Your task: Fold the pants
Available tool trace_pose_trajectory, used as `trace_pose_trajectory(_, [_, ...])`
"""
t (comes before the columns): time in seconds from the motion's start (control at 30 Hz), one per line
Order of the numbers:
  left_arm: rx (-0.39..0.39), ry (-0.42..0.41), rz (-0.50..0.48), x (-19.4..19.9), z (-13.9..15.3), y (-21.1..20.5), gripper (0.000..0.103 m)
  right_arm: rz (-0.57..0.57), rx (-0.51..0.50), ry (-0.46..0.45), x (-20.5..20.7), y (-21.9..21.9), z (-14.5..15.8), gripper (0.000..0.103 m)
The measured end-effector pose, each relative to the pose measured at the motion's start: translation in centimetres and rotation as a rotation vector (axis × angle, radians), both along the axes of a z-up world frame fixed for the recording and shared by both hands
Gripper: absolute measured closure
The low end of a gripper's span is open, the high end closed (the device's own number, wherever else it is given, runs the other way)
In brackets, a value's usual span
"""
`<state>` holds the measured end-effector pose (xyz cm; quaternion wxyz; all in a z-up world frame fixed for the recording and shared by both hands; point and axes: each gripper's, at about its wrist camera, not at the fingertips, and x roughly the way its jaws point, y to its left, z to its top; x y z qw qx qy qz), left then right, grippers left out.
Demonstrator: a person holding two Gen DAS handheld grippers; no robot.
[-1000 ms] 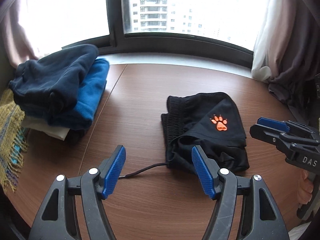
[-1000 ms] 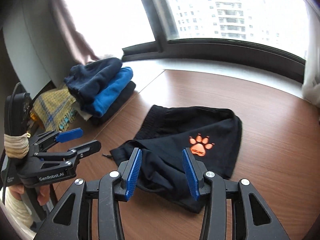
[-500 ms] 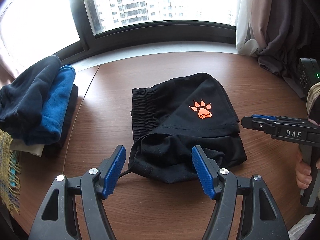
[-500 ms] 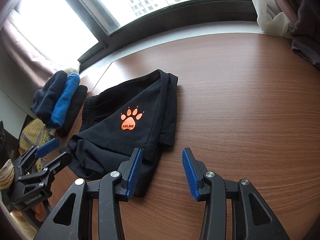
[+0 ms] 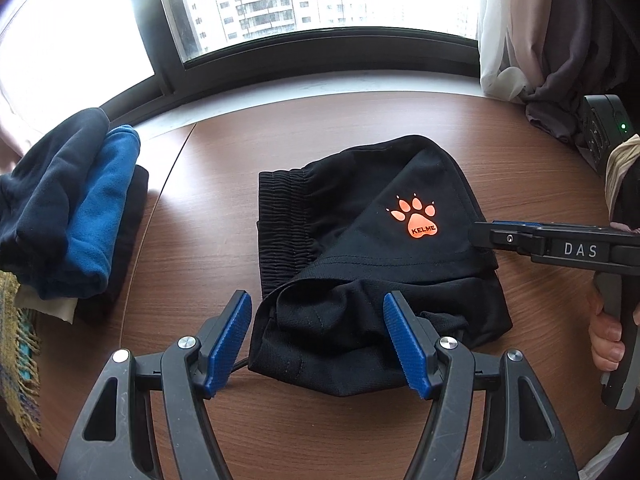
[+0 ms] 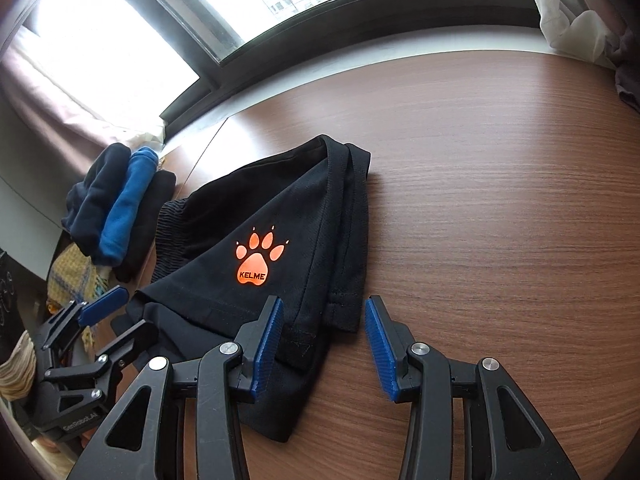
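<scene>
Black shorts with an orange paw logo lie bunched and partly folded on the wooden table. My left gripper is open, its blue pads straddling the shorts' near edge. My right gripper is open over the hem corner of the shorts, one pad over the cloth and one over bare wood. The right gripper also shows in the left wrist view at the shorts' right side. The left gripper shows in the right wrist view at lower left.
A stack of folded clothes, navy and blue on top, sits at the table's left; it also shows in the right wrist view. A yellow fringed cloth hangs beside it. Curtains hang at the right by the window.
Both grippers have moved in closer to the shorts. The left one now straddles the near edge, and the right one has come down over the hem corner. The shorts have not moved.
</scene>
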<state>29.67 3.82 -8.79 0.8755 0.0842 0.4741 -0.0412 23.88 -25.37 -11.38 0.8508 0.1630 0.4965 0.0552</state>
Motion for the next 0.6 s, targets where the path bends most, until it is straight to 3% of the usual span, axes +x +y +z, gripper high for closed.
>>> trace_pose_trajectory(0.13, [-0.002, 0.014, 0.012, 0.1, -0.5, 0.4, 0.035, -0.001, -0.014, -0.017, 0.0, 0.5, 0.3, 0.060])
trace_pose_trajectory(0.2, [-0.012, 0.024, 0.022, 0.1, -0.9, 0.6, 0.035, 0.013, -0.034, -0.024, 0.0, 0.9, 0.4, 0.069])
trace_pose_trajectory(0.23, [-0.017, 0.027, 0.026, 0.2, -1.1, 0.7, 0.035, 0.020, -0.049, -0.025, 0.0, 1.2, 0.5, 0.079])
trace_pose_trajectory(0.33, [-0.023, 0.032, 0.037, 0.1, -1.4, 1.1, 0.035, 0.037, -0.094, -0.030, 0.0, 1.7, 0.6, 0.092])
trace_pose_trajectory(0.6, [-0.057, 0.032, 0.077, -0.4, -1.5, 2.0, 0.034, -0.002, -0.041, -0.089, 0.5, 1.5, 3.8, 0.095])
